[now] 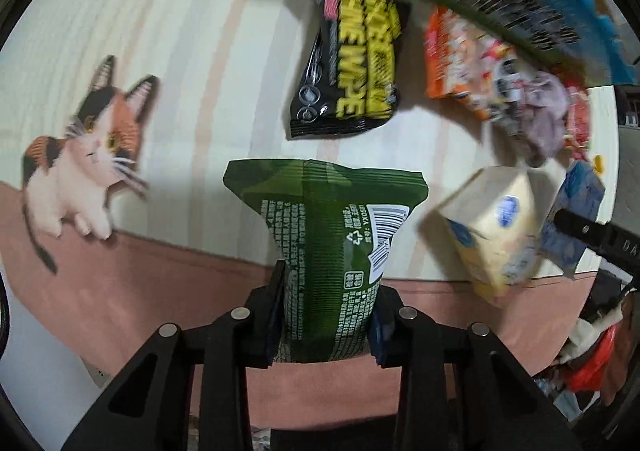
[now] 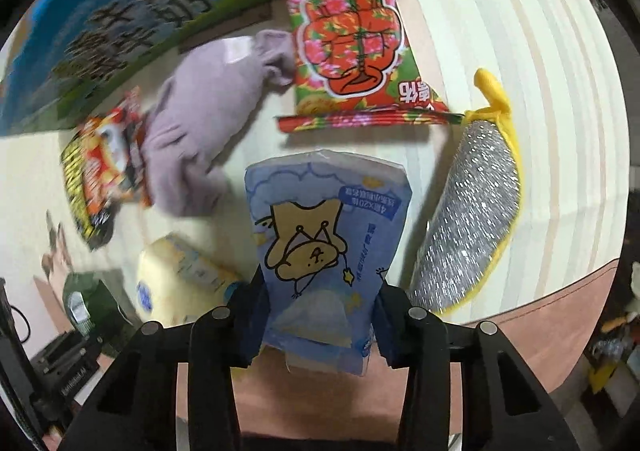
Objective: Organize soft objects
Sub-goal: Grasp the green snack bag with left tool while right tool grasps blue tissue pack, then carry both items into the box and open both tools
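The left hand-held gripper (image 1: 325, 315) squeezes a green snack packet (image 1: 326, 251) above the near edge of the striped surface (image 1: 180, 31). The right hand-held gripper (image 2: 318, 317) clamps a blue tissue pack (image 2: 320, 243), beside a silver-and-yellow scouring pad (image 2: 470, 211) lying near that edge.

Left claw (image 1: 326, 315) clamped on green pack (image 1: 328, 251) — right claw (image 2: 320, 315) likewise on blue pack (image 2: 324, 235).
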